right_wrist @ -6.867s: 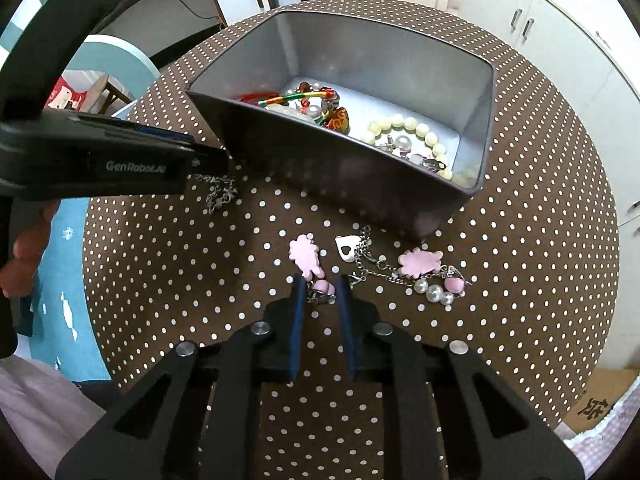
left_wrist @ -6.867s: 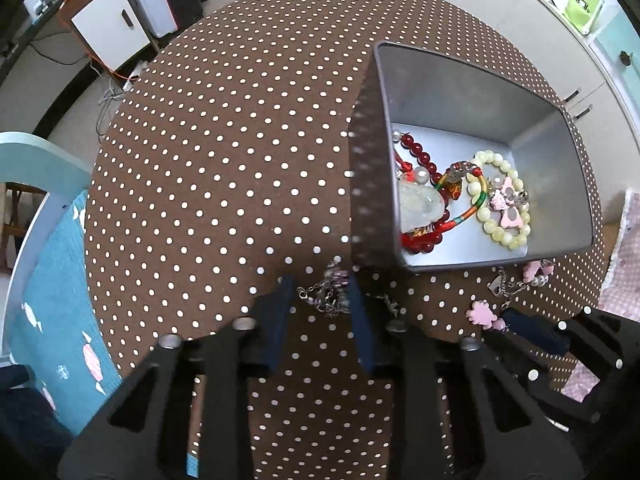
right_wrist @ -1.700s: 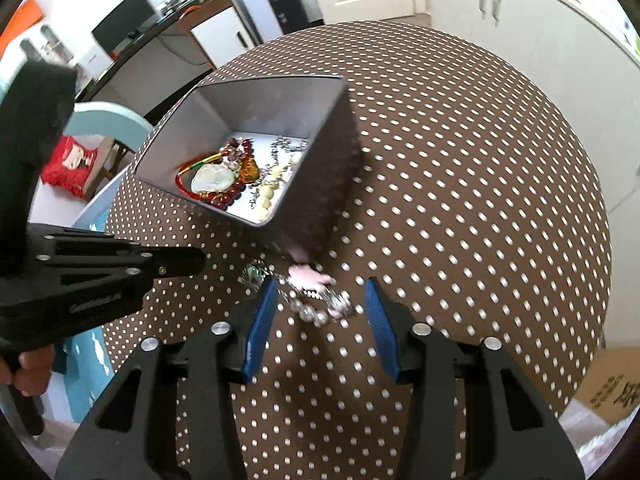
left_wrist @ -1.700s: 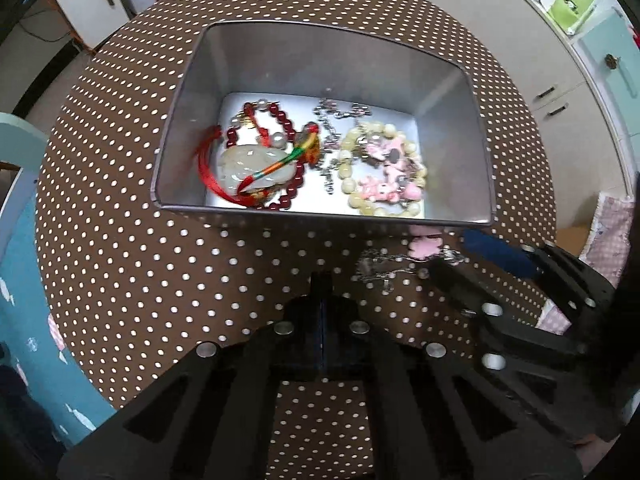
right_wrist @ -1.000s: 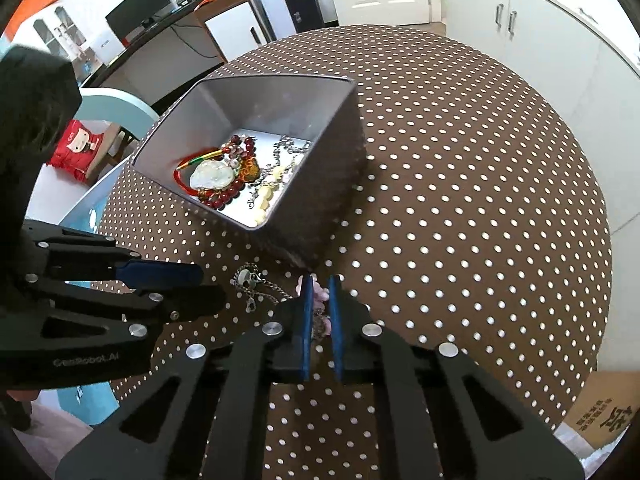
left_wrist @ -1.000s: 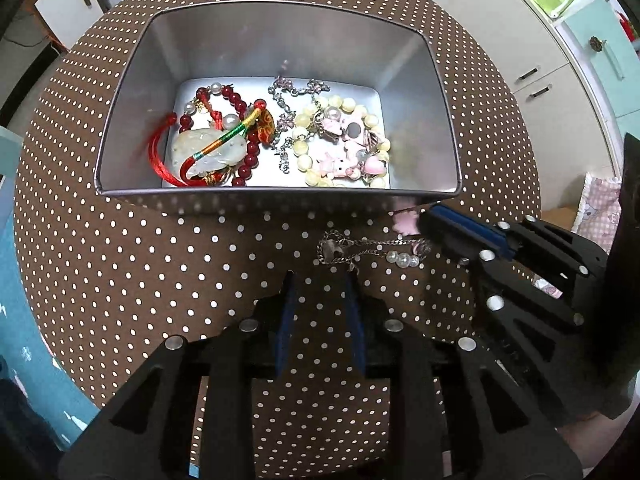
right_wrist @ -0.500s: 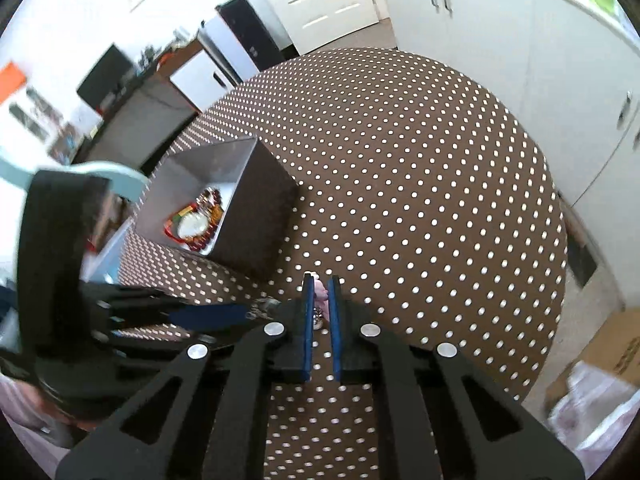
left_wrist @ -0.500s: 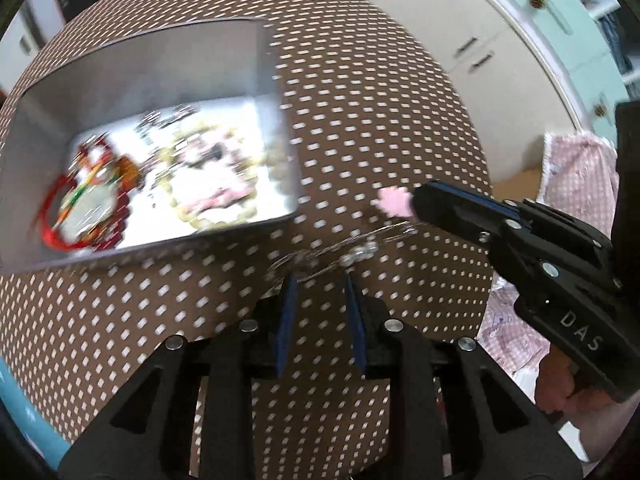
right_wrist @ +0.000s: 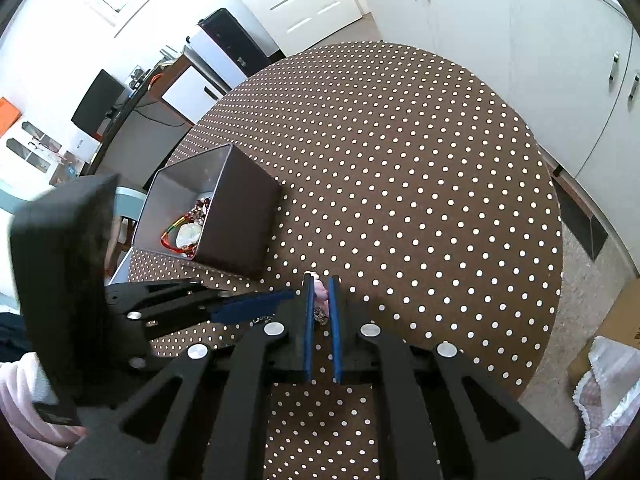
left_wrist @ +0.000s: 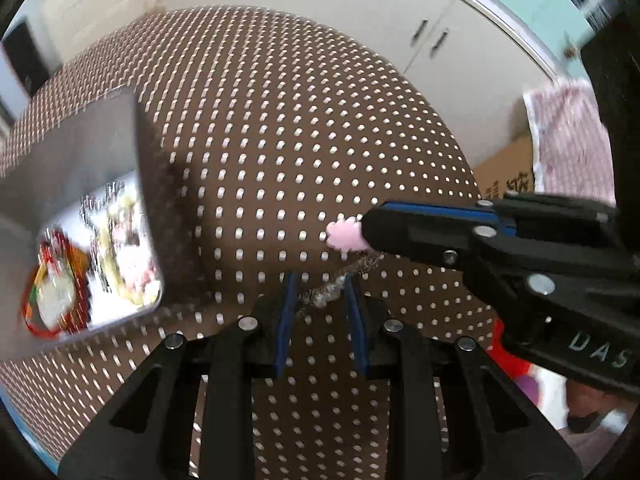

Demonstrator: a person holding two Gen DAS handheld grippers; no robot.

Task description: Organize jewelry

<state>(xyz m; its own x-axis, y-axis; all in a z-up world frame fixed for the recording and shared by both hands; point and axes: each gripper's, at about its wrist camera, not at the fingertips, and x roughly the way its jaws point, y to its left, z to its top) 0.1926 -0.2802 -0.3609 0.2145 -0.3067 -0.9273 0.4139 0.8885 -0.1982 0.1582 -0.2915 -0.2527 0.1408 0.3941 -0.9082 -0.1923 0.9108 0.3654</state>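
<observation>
Blur smears the silver beaded chain (left_wrist: 332, 290) passing between the parted blue pads of the left gripper (left_wrist: 320, 280), so contact is unclear. The right gripper (right_wrist: 321, 280), angled down, pinches the chain's pink flower charm (left_wrist: 346, 234). Beyond, the grey metal tin (right_wrist: 240, 216) on the brown polka-dot tablecloth (right_wrist: 400, 160) holds blurred jewelry.

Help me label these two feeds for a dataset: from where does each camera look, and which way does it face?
Left wrist: sits on the left claw, facing steeply down at the dotted tablecloth; the right claw enters from the right.
Right wrist: sits on the right claw, facing down; the left claw and a sleeve show.
Shared: grey box, pink charm chain.
</observation>
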